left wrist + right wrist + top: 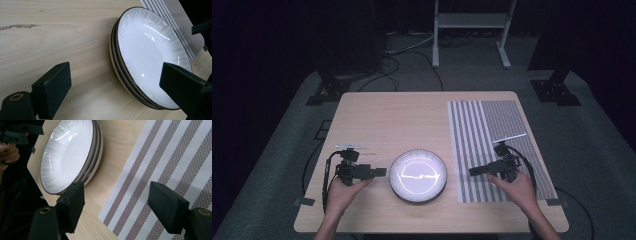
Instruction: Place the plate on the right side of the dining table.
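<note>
High view: we see the stack of plates (418, 176) near-centre on the table (377, 120), striped placemat (492, 145) to its right; left gripper (381, 172) and right gripper (473, 171) flank it.
Left gripper view: jaws wide apart, empty; we should level onto the top rim.
Right gripper view: jaws wide, empty, over the placemat; 3 rims seem stacked, so lift 1 only.

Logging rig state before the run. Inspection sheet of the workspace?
Surface: light wooden table, bare apart from what is listed.
Job's things: stack of white dark-rimmed plates near the front edge; striped placemat flat on the right side, apart from the plates.
Clutter: nothing seen.
Grippers: left gripper open, left of the plates; right gripper open, over the placemat; both empty.
Cables: one trails from each gripper; more lie on the floor behind.
Surroundings: grey carpet, dark backdrop, white stand frame beyond the table.
</note>
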`<control>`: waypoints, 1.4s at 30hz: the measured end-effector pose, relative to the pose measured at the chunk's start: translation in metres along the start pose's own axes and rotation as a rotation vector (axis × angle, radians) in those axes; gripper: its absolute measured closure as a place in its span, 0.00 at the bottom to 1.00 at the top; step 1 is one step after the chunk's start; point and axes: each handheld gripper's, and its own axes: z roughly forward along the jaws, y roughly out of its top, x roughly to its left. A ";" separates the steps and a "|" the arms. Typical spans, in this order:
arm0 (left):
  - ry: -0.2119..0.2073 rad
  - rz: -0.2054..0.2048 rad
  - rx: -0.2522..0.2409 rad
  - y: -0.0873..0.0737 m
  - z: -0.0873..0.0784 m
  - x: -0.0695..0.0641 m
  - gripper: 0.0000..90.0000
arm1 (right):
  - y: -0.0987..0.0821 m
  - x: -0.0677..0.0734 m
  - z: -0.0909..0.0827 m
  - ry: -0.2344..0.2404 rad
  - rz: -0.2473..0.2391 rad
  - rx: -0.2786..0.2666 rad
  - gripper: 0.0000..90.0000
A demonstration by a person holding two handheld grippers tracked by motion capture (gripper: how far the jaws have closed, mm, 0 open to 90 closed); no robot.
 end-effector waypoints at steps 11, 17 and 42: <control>-0.014 -0.011 0.005 0.002 -0.002 0.003 0.10 | 0.014 0.017 0.005 0.001 -0.009 0.023 0.32; -0.025 -0.011 0.002 0.003 -0.002 0.000 0.10 | 0.026 0.035 0.018 0.007 -0.039 0.062 0.33; -0.036 -0.002 0.038 0.004 0.005 -0.004 0.13 | 0.053 0.061 0.070 -0.039 -0.043 0.201 0.67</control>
